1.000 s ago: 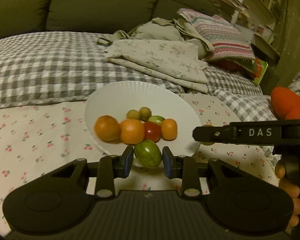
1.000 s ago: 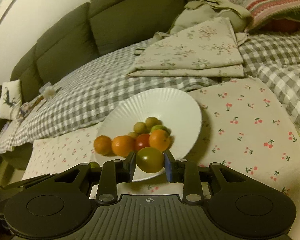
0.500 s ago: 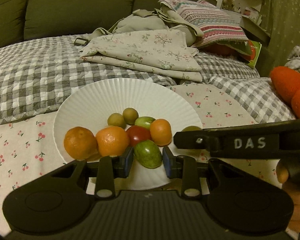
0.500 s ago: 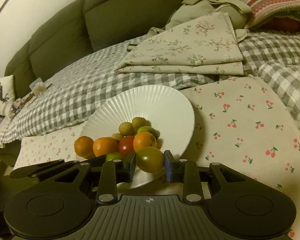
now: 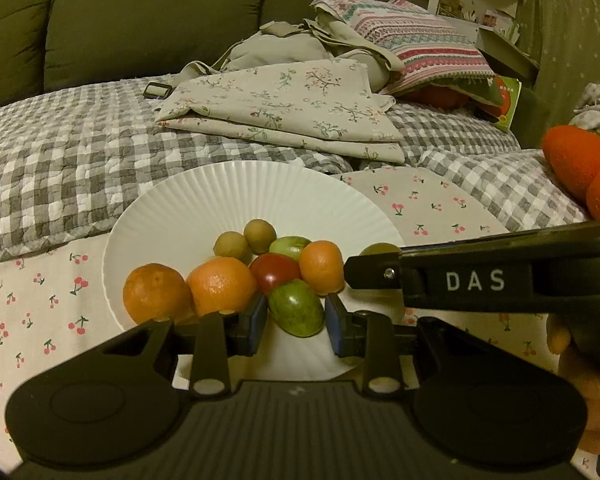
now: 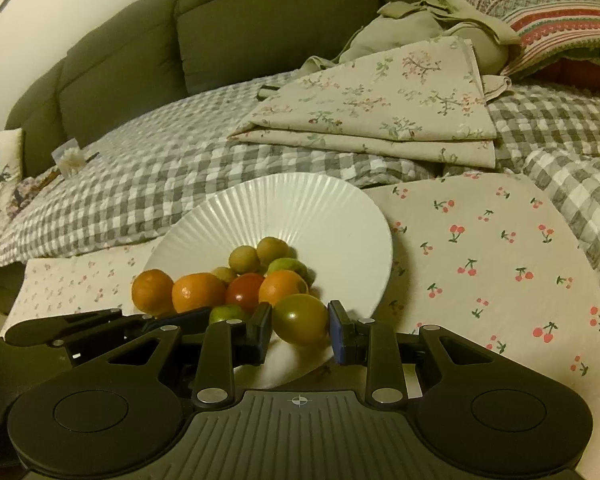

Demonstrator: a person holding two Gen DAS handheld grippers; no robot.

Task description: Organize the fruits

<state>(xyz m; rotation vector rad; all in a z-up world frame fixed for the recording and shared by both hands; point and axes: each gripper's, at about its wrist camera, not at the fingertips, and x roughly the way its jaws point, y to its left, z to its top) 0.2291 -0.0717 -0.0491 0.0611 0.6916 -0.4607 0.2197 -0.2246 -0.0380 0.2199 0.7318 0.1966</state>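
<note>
Two fruits sit clamped in our grippers at the near rim of the white ribbed plate (image 5: pixel 204 196). Our left gripper (image 5: pixel 296 317) is closed on an oval green fruit (image 5: pixel 296 310), and our right gripper (image 6: pixel 300 322) is closed on a rounder green-yellow fruit (image 6: pixel 300 319) (its top shades to brown). Both held fruits hang just above the plate's near edge, in front of the pile already lying there: two oranges (image 5: pixel 156 294) at the left, a red tomato (image 5: pixel 275 272), a smaller orange (image 5: pixel 321 266) and several little green fruits (image 5: pixel 231 245) behind.

Compared with a second ago, the plate and pile look larger and lower in both views; we have come down and closer, and the grip on each fruit is unchanged.

Around the plate lies a cherry-print cloth (image 6: pixel 480 248), then a grey checked quilt (image 5: pixel 60 168) with folded floral fabric (image 5: pixel 288 108) on it, and a dark green sofa back (image 5: pixel 140 20) at the far side.
</note>
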